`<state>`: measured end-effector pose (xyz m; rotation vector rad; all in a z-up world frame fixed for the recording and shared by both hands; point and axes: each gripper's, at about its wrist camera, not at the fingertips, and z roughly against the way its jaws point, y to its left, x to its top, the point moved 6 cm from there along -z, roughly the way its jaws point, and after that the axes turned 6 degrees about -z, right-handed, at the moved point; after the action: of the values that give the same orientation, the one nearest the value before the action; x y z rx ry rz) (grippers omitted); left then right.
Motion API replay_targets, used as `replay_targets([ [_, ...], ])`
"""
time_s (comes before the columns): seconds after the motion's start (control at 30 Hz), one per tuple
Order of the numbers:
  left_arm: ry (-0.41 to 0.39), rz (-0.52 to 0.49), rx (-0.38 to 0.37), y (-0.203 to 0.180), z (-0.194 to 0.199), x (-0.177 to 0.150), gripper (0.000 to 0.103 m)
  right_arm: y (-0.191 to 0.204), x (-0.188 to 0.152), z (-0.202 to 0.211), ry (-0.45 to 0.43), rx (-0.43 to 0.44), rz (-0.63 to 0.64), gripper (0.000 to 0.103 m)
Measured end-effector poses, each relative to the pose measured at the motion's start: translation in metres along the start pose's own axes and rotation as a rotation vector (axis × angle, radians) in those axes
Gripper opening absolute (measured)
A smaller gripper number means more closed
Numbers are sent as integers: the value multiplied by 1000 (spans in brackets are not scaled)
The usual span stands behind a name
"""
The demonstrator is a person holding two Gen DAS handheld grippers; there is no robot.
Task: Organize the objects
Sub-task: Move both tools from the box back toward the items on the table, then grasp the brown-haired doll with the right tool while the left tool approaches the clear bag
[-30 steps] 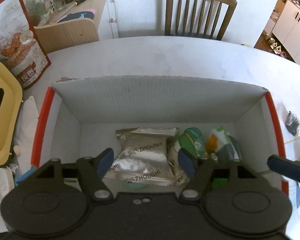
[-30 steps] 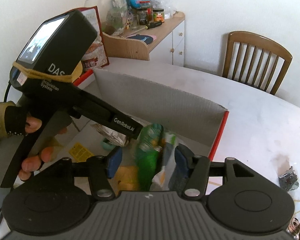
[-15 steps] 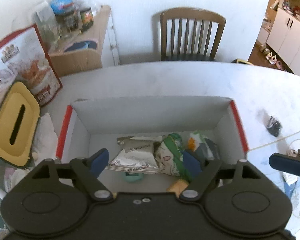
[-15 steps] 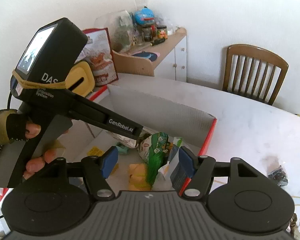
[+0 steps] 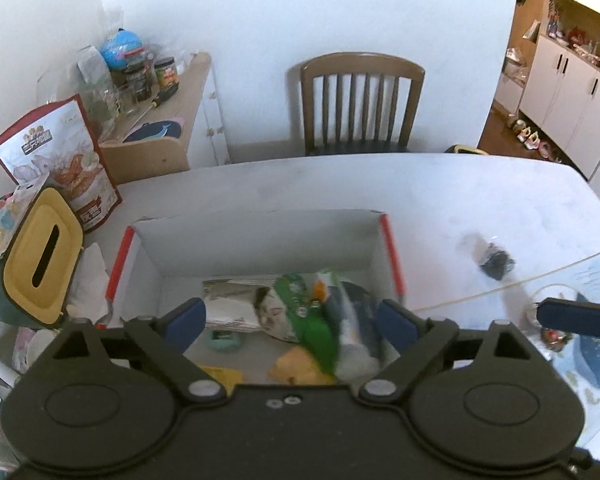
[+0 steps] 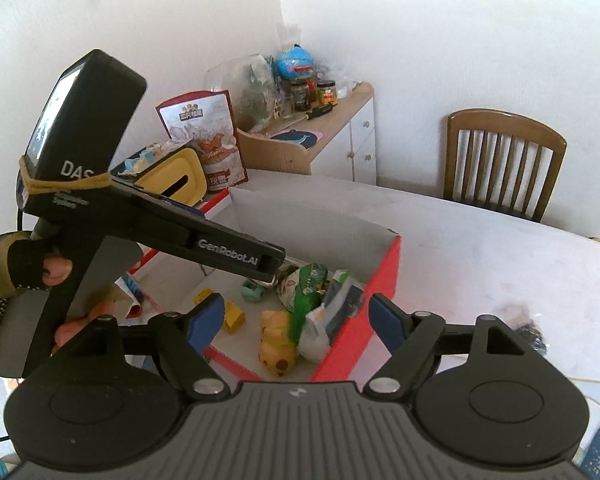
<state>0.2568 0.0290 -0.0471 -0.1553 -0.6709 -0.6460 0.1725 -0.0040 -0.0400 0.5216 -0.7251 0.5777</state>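
Observation:
A white cardboard box with red edges (image 5: 260, 236) (image 6: 324, 220) stands on the white table. Inside lie a silver snack packet (image 5: 228, 312), a green snack bag (image 5: 304, 312) (image 6: 306, 292), a white and orange packet (image 5: 352, 320), a yellow plush toy (image 6: 276, 340) (image 5: 296, 368), a small teal item (image 5: 224, 338) (image 6: 252, 291) and a small yellow box (image 6: 232, 316). My left gripper (image 5: 290, 320) hangs open and empty above the box. My right gripper (image 6: 298, 316) is open and empty above the box's right side. One right fingertip (image 5: 576, 314) shows in the left wrist view.
A small dark wrapped object (image 5: 496, 264) (image 6: 532, 336) lies on the table right of the box. A yellow-lidded tissue box (image 5: 40, 256) and a red-edged food bag (image 5: 60, 160) stand left of it. A wooden chair (image 5: 360, 108) and a cluttered side cabinet (image 5: 160, 120) are behind.
Both grippers have risen and pulled back from the box, still open. The box and its contents look smaller and farther below.

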Motion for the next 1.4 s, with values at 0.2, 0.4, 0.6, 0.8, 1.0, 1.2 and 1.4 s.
replay_targets([
  [0.2,-37,-7,-18,-32,19,0,100,-25,-8,31,-29,-5,-19,84],
  [0.4,-61,-14,-39,-65,31,-4,102,-57,-19,62,-50,-18,-49,87],
  [0.6,-72,-16,-71,-96,38,-6,102,-95,-35,88,-59,-50,-61,87],
  [0.8,-82,-42,-105,-129,33,-9,103,-136,-46,110,-67,-98,-65,87],
  [1.0,-62,-62,-135,-162,15,-20,103,-185,-63,122,-54,-148,-105,87],
  [1.2,-10,7,-184,-189,-14,-37,103,-230,-80,118,-23,-199,-159,87],
  [1.4,40,39,-199,-214,-44,-52,103,-263,-91,103,16,-232,-214,87],
])
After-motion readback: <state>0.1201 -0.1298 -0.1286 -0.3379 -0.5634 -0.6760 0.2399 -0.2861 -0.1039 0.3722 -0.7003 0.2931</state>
